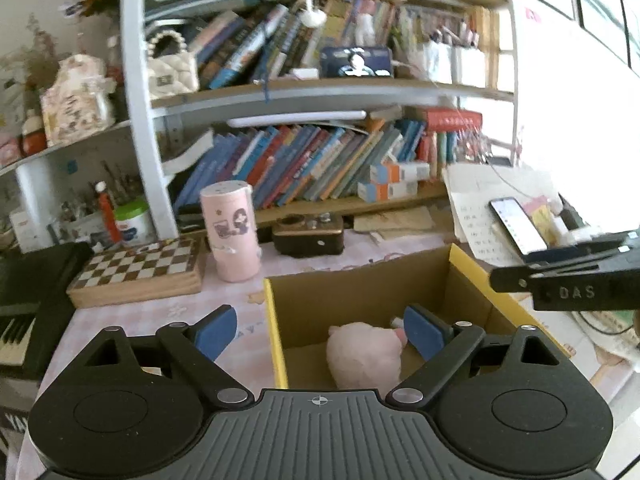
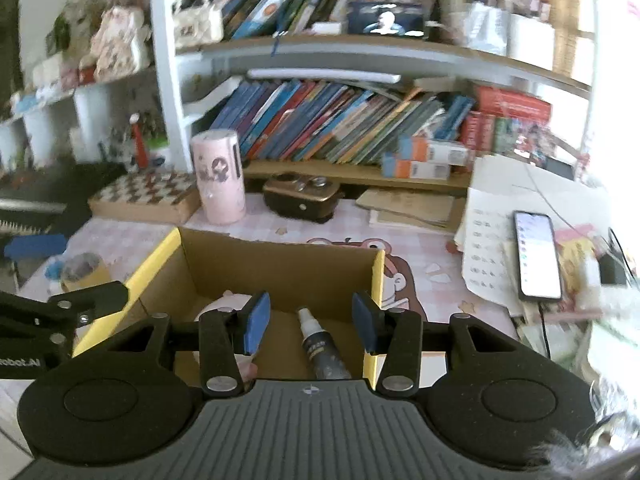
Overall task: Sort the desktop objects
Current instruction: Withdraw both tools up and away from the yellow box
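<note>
Here, the open brown cardboard box with yellow-edged flaps (image 2: 280, 264) sits on the pink-patterned desk (image 2: 420, 240). Inside it lie a pink plush toy (image 1: 364, 354) and a small dark spray bottle with a white cap (image 2: 318, 346). Above the box, the left hand-held gripper (image 1: 320, 330) and the right hand-held gripper (image 2: 310, 320) both hang released, holding nothing.

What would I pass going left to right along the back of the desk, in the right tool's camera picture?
Chessboard box → pink canister → dark brown box → stack of papers → phone lying on papers at the far right. The open cardboard box sits nearer, in front of them.
</note>
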Demonstrator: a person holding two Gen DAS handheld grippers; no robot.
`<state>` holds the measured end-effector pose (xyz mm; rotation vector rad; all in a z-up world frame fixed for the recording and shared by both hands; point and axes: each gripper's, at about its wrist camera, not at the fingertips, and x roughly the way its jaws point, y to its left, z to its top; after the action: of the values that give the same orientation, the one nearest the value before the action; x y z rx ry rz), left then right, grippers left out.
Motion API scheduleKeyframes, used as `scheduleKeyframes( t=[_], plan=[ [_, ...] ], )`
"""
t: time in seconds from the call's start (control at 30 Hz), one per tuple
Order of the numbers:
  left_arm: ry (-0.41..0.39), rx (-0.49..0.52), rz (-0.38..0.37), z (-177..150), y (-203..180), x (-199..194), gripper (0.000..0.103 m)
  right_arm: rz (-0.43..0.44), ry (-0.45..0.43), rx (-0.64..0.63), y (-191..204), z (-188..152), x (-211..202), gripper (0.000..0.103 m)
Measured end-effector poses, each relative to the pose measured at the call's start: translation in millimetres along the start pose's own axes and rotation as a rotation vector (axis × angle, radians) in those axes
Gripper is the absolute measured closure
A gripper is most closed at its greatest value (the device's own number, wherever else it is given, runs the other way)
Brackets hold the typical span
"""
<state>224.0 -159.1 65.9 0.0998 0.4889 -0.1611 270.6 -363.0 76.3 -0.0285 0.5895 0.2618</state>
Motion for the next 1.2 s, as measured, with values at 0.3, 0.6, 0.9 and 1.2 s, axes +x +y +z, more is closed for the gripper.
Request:
scheduleKeyframes(
  t=[0.3, 0.6, 0.9, 1.2],
  plan=[
    [-0.007, -0.064, 0.046, -33.1, 21.7, -37.5, 0.01, -0.101, -0.066, 0.071, 30.0, -42.0, -39.1, 0.056],
    [0.041, -0.106, 0.078, -72.6, 50.8, -62.5, 0.01, -0.121, -0.008, 0.132, 72.1, -85.6, -53.0, 0.056],
    [0.096, -0.086, 0.113, -115.6, 75.0, -85.9, 0.01, -0.137, 0.061, 0.187, 117.2, -121.3, -59.7, 0.056],
    [0.112, -0.066, 0.122, -134.2, 101.6, -112.4, 0.01, -0.12, 0.127, 0.173, 174.1, -144.5, -67.3, 0.055]
  ],
)
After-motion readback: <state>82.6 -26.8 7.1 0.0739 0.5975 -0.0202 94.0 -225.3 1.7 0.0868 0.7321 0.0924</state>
